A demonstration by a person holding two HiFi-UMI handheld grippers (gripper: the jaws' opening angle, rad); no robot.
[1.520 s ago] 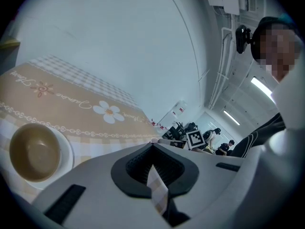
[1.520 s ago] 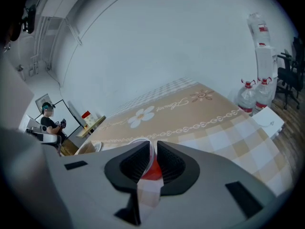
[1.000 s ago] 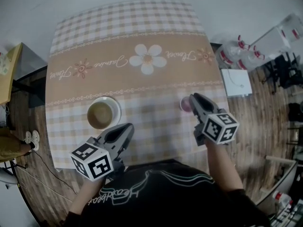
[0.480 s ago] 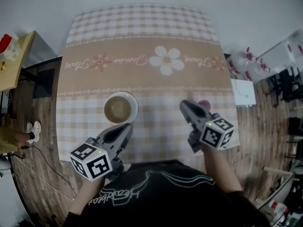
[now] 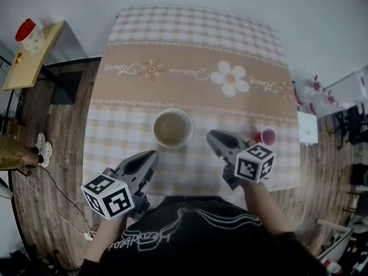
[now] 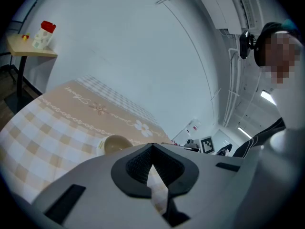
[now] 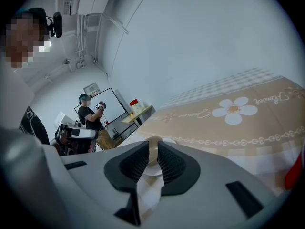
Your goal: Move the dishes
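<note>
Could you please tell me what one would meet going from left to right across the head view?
Red-lidded jar on the side table → left gripper → bowl → right gripper → small red cup.

Pink cup [image 7: 295, 173] cut off at view's edge.
</note>
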